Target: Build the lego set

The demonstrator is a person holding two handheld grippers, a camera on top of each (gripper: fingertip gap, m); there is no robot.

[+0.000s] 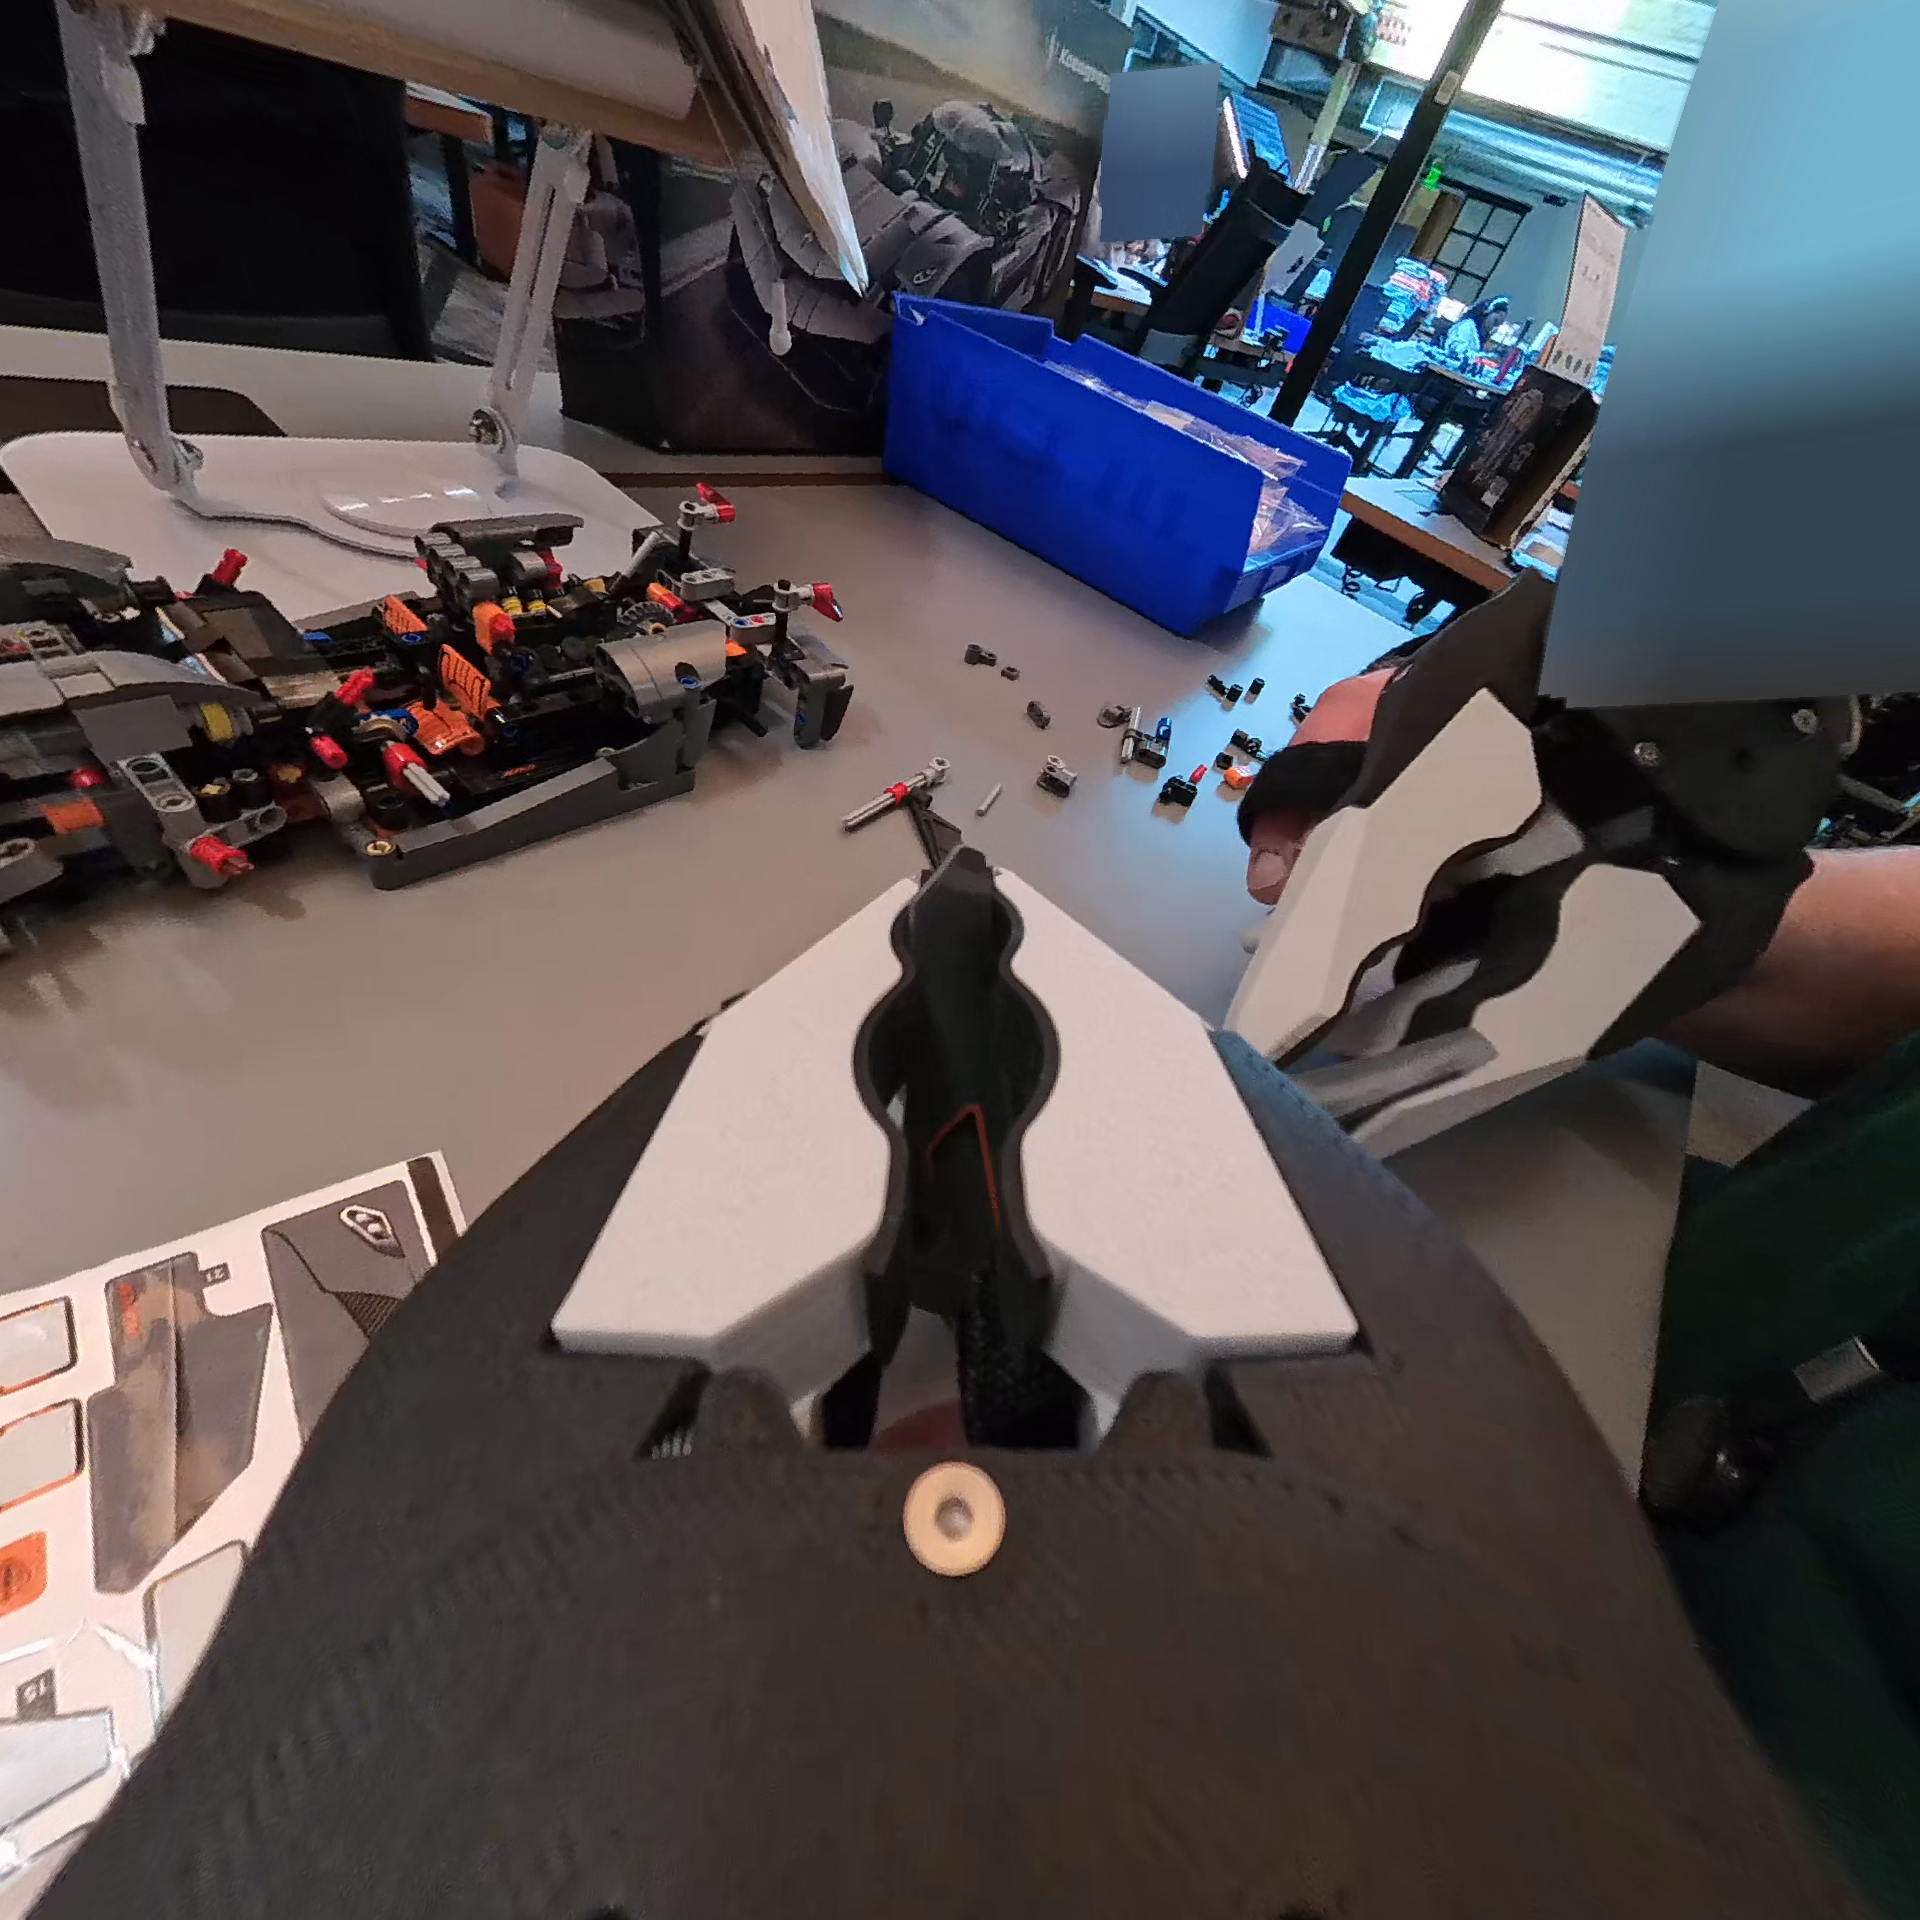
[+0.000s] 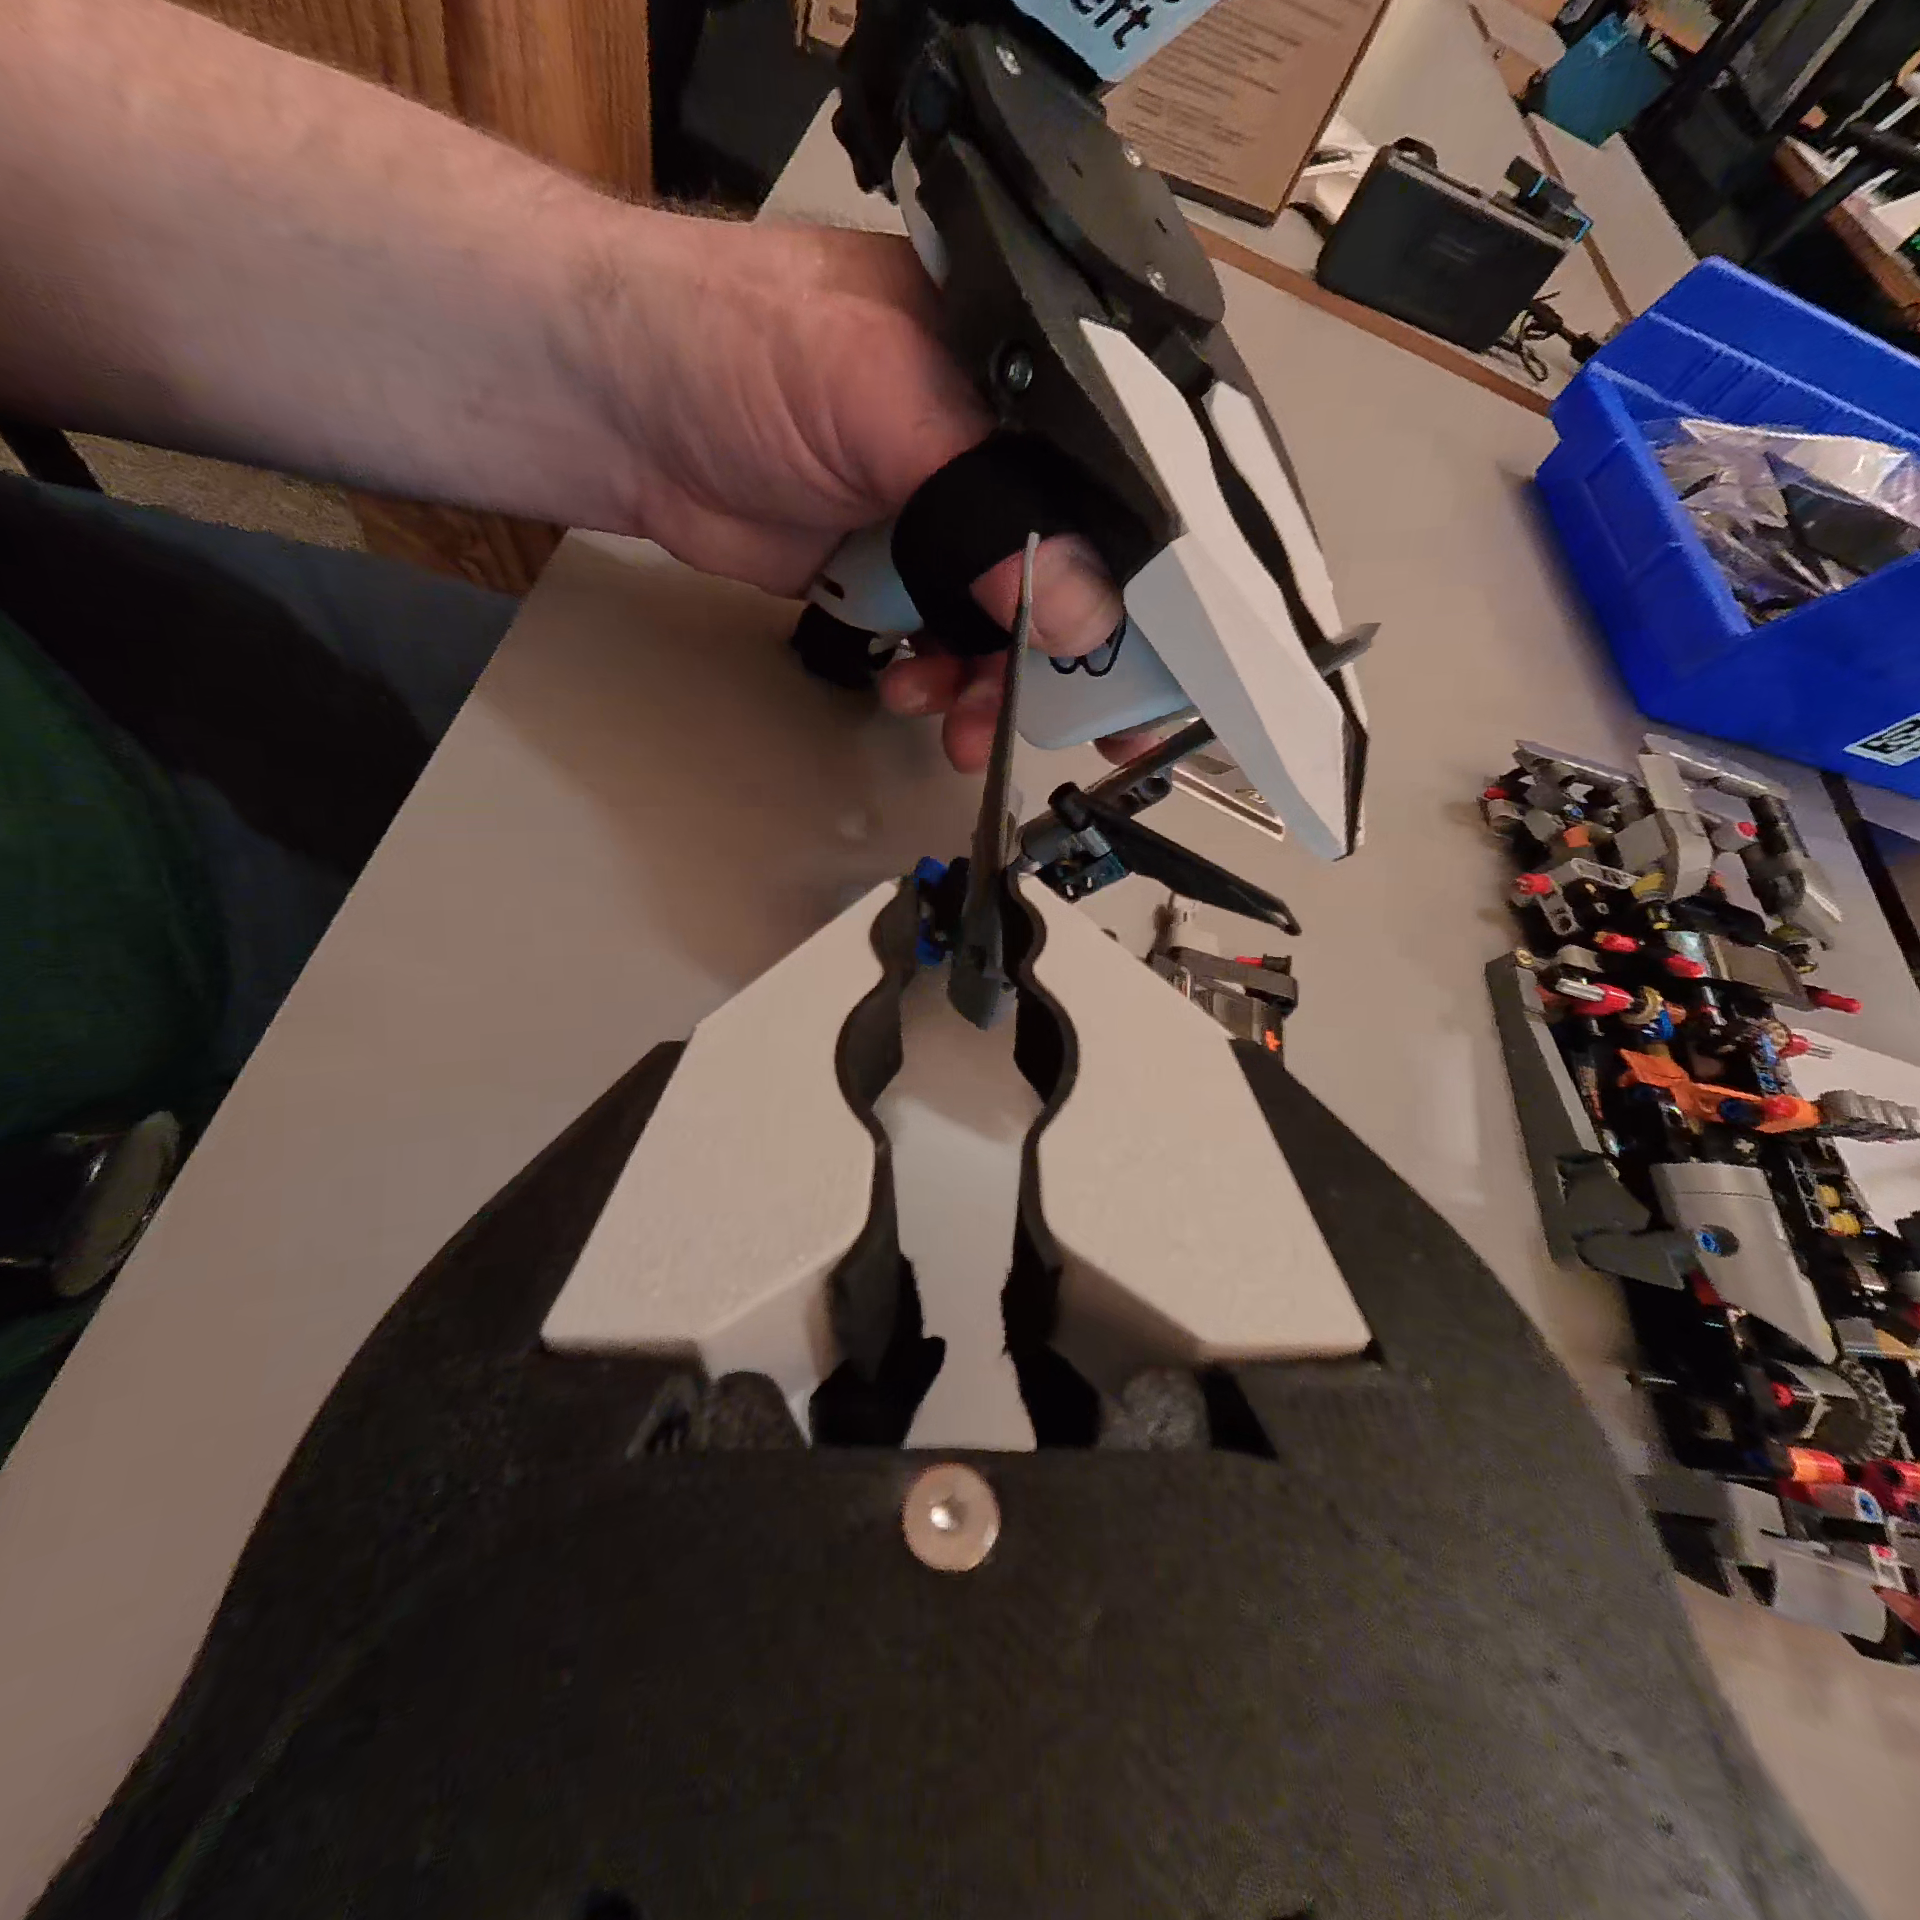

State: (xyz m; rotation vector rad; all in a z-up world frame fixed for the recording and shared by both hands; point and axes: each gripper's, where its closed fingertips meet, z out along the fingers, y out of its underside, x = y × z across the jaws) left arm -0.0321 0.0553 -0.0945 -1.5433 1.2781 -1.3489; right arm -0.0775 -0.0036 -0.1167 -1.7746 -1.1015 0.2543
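My left gripper is shut on a black Lego panel with a thin red line, held above the grey table. It also shows in the right wrist view, where a dark piece sticks out between its fingers. My right gripper is shut on a long thin dark grey Lego piece that stands up from the jaws, with blue pins beside it. The right gripper also shows at the right of the left wrist view. The part-built Lego car lies on the table.
Several loose small parts lie scattered right of the car. A blue bin with bagged parts stands behind them. A sticker sheet lies front left. A white stand base sits behind the car. A small black sub-assembly shows between the grippers. Across from one pair of fingers to the other is roughly 7 cm.
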